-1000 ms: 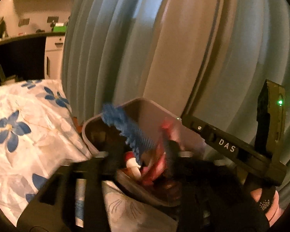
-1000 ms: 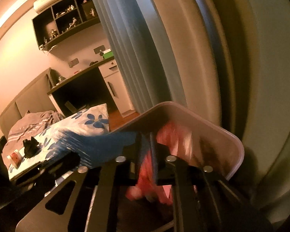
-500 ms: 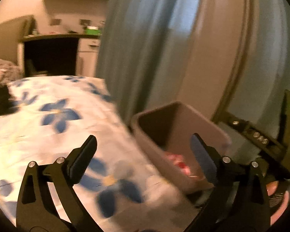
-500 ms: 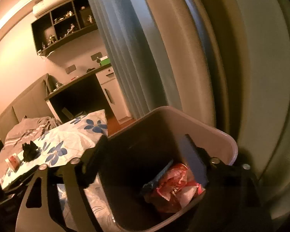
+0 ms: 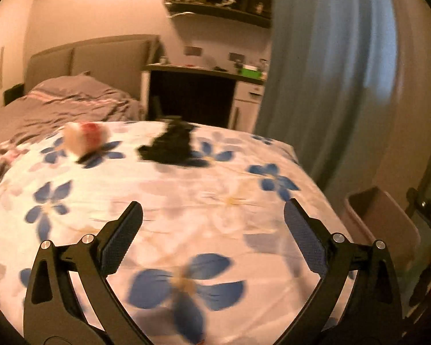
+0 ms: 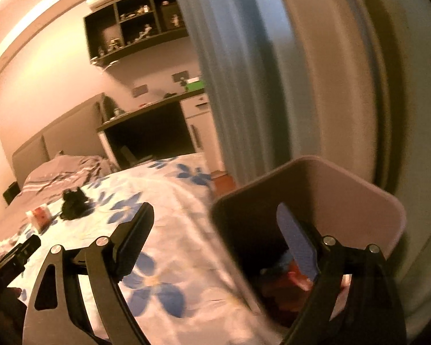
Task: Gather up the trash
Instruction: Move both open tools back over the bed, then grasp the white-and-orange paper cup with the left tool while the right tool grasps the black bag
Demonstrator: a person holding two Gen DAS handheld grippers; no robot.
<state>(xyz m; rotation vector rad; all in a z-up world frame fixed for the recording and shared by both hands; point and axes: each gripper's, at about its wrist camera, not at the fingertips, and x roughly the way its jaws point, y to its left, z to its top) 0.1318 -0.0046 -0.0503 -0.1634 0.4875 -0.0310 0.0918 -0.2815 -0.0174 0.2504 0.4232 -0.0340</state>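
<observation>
A pink-grey trash bin (image 6: 345,189) stands beside the flowered bed, with red and blue trash (image 6: 294,277) inside. The bin also shows at the right of the left wrist view (image 5: 388,218). My right gripper (image 6: 215,224) is open and empty, its right finger over the bin's mouth. My left gripper (image 5: 212,218) is open and empty above the flowered bedspread (image 5: 186,201). Far across the bed lie a red-and-white carton (image 5: 84,139) and a crumpled black item (image 5: 172,146); both also show in the right wrist view: the carton (image 6: 38,215) and the black item (image 6: 73,199).
Blue-grey curtains (image 5: 330,72) hang behind the bin. A dark desk with white drawers (image 5: 204,97) and wall shelves (image 6: 135,34) stand at the back. A striped grey duvet (image 5: 57,106) lies by the headboard. The left gripper's body (image 6: 14,253) shows at the right wrist view's left edge.
Both grippers let go of the red and blue trash into the bin and opened. The left gripper swung left over the bed; the right has drawn back from the bin.
</observation>
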